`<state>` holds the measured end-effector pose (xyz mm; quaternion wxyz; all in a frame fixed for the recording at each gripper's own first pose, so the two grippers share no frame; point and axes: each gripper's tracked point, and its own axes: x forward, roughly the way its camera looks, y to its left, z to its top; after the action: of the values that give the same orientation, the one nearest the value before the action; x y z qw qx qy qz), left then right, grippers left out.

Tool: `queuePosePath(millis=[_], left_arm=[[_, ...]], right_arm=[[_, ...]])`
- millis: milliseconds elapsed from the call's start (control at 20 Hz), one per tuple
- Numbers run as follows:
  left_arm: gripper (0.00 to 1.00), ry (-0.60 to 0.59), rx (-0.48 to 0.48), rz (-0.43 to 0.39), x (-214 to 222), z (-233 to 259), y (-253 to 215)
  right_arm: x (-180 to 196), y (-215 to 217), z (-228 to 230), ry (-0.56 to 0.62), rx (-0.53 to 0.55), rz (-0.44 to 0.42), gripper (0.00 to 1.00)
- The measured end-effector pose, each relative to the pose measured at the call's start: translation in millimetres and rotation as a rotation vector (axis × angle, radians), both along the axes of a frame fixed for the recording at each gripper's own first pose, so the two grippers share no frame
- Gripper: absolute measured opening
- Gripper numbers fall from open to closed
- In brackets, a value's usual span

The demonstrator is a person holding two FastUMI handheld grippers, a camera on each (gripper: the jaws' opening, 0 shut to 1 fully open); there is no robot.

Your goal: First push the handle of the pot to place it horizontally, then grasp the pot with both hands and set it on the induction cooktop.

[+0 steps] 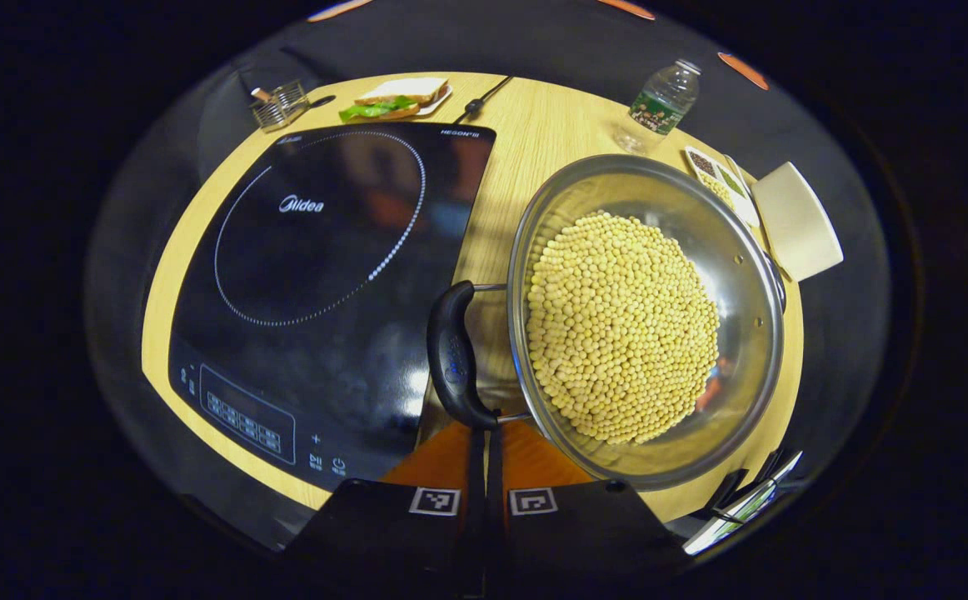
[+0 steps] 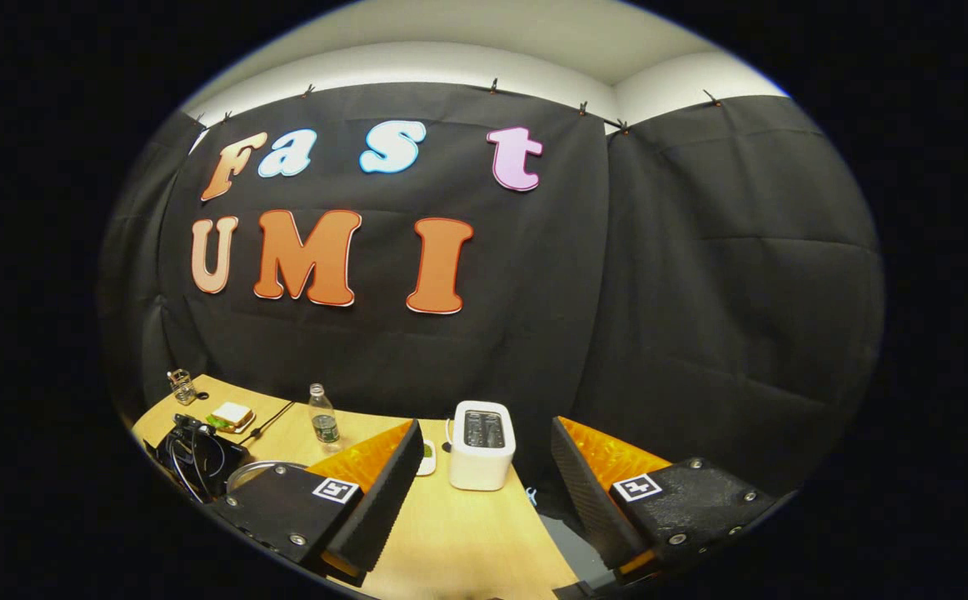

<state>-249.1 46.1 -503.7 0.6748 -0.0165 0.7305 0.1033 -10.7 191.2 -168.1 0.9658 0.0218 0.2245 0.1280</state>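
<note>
Black glass of the induction cooktop lies ahead and to the left of my left gripper, on the wooden table. Just ahead and right of those fingers stands the steel pot, heaped with soybeans, beside the cooktop and not on it. Its black handle sits right at my left fingertips, which are pressed together, gripping nothing. My right gripper stands wide apart, raised, with a white toaster between its fingers, farther off, and a water bottle beyond the left finger.
</note>
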Motion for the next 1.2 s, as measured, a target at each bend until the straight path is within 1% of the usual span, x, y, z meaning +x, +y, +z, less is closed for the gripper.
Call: queuePosePath(millis=[150, 300, 500, 800, 850, 900, 950, 1200], left_arm=[[0.08, -0.031, -0.013, -0.047, 12.7, -3.2, 3.1], [0.08, -0.067, -0.016, -0.103, 27.3, -8.4, 8.6], [0.08, -0.104, -0.043, -0.167, 41.7, -13.7, 8.1], [0.08, -0.159, -0.063, -0.251, 62.5, -18.6, 4.6], [0.08, -0.166, -0.068, -0.258, 65.9, -17.5, 3.0], [0.08, -0.174, -0.077, -0.262, 67.9, -18.0, 2.3], [0.08, -0.179, -0.086, -0.265, 70.6, -18.2, 2.6], [0.08, -0.193, -0.115, -0.267, 73.6, -17.0, 0.5]], right_arm=[[-0.5, 25.2, -5.5, 0.034, 0.027, 0.042, 0.95], [-3.3, 51.8, -16.7, 0.073, 0.045, 0.089, 0.95], [-10.8, 87.6, -33.8, 0.130, 0.070, 0.153, 0.95], [-26.5, 130.2, -71.9, 0.228, 0.056, 0.232, 0.96], [-28.1, 136.8, -79.6, 0.245, 0.048, 0.243, 0.95], [-31.1, 141.1, -88.8, 0.267, 0.039, 0.252, 0.98], [-34.1, 146.4, -96.9, 0.289, 0.034, 0.262, 0.96], [-48.3, 169.9, -132.8, 0.389, 0.028, 0.307, 0.96]])
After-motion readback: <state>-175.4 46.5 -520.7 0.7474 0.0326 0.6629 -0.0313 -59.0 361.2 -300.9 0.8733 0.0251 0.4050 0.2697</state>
